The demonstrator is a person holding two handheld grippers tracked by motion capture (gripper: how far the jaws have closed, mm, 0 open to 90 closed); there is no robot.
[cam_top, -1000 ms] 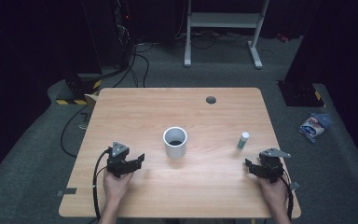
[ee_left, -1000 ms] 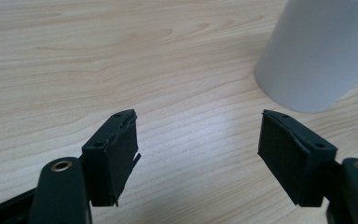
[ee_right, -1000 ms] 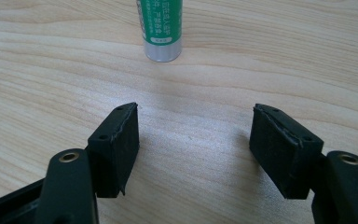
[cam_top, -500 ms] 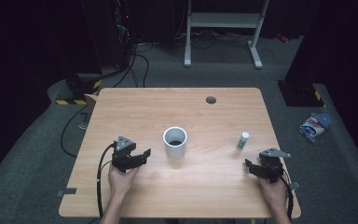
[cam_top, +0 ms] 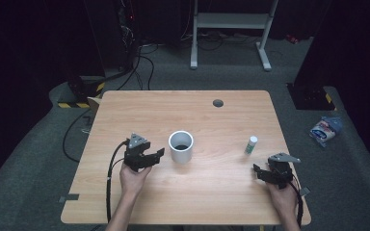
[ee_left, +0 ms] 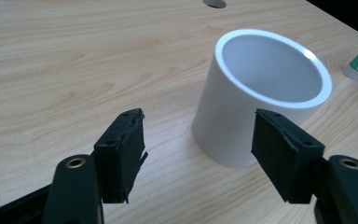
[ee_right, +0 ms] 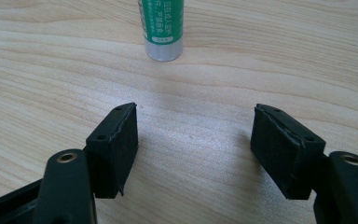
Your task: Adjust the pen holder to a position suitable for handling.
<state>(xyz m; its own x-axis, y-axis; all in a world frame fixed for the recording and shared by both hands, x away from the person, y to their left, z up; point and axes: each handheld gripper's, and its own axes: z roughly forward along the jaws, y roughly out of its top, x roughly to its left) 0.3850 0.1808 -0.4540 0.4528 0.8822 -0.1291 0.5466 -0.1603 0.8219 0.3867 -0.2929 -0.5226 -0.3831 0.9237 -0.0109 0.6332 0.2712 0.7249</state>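
the glue stick (ee_right: 161,29) wears a green label with white print too small to read; in the high view it stands upright (cam_top: 251,144), to the right of the white cup (cam_top: 180,147) and well apart from it. the cup stands upright and open-mouthed near the middle of the wooden table (cam_top: 221,192). since a second ago the left gripper (cam_top: 155,155) has come closer to the cup from its left and now sits just beside it, not touching; its jaws have just been closing yet stand fairly wide, with nothing between them, the cup just beyond the pads (ee_left: 121,156). the right gripper (cam_top: 259,172) has kept its place, far right of the cup and near the glue stick, jaws wide and empty. a round grommet (cam_top: 218,103) sits behind the cup. grey carpet, cables, a white stand (cam_top: 231,21) and a blue-and-white packet (cam_top: 325,130) on the floor surround the table.
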